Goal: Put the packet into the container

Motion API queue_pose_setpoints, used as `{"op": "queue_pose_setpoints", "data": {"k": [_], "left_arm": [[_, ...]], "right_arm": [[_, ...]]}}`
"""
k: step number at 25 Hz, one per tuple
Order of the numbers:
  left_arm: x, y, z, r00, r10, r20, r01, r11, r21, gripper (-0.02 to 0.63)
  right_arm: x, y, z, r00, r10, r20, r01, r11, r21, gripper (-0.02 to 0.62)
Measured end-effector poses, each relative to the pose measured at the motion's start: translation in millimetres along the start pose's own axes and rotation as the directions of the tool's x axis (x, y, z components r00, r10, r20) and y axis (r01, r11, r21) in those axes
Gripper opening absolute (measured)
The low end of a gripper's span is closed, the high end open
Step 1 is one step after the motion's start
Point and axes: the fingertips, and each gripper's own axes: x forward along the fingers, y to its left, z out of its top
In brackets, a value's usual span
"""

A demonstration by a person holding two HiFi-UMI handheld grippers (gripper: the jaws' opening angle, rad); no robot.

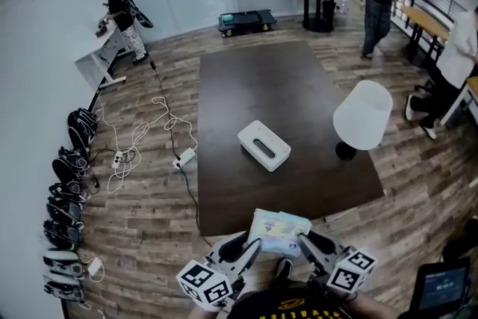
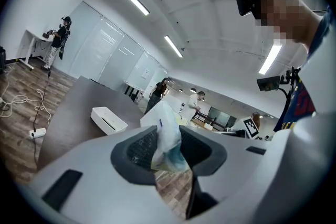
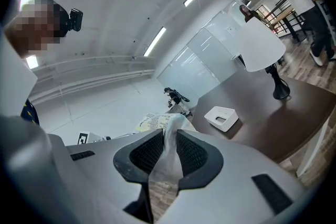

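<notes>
While left gripper [image 1: 252,245], right gripper [image 1: 305,241] each clamp one end, pale crinkly plastic packet [image 1: 280,230] spans between, long axis left-right, apart from white rectangular container [image 1: 264,145].

You will find no word here that reads clearly. The packet [image 1: 278,231] carries rows of fine print, too small to make out. The yellow lettering on your shirt [image 1: 299,305] is cut off at the edge. The marker cubes [image 1: 205,284] show only black-and-white square patterns.
</notes>
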Motion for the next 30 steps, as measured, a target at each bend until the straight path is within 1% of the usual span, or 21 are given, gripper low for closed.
{"op": "queue_pose_setpoints", "data": {"k": [3,8,14,18,24,30], "left_arm": [[18.2,3.0,6.2,1.000,0.009,-0.003,-0.009,1.000,0.006,0.126],[43.2,10.4,13.1,1.000,0.024,-0.019,-0.024,1.000,0.001,0.126],[55.9,20.3,20.9,0.999,0.026,-0.028,-0.025,1.000,0.009,0.126],[66.2,30.0,28.5,0.999,0.003,-0.035,-0.002,1.000,0.025,0.126],[91.7,48.5,43.1,0.998,-0.039,-0.051,0.041,0.998,0.044,0.127],[112.5,85.3,69.8,0.995,-0.071,-0.065,0.075,0.996,0.053,0.126]], "right_arm": [[3.7,-17.3,9.9,1.000,0.000,-0.022,0.000,1.000,0.003,0.069],[14.3,-34.6,28.8,1.000,0.015,-0.017,-0.014,1.000,0.019,0.069],[23.7,-46.1,33.7,0.999,0.012,-0.037,-0.011,1.000,0.025,0.069],[34.6,-50.3,43.2,1.000,0.003,-0.017,-0.003,1.000,0.030,0.069],[51.4,-67.8,55.2,0.999,-0.037,-0.003,0.037,0.999,0.032,0.069],[89.4,-79.5,69.9,0.998,-0.068,0.003,0.068,0.997,0.044,0.069]]}}
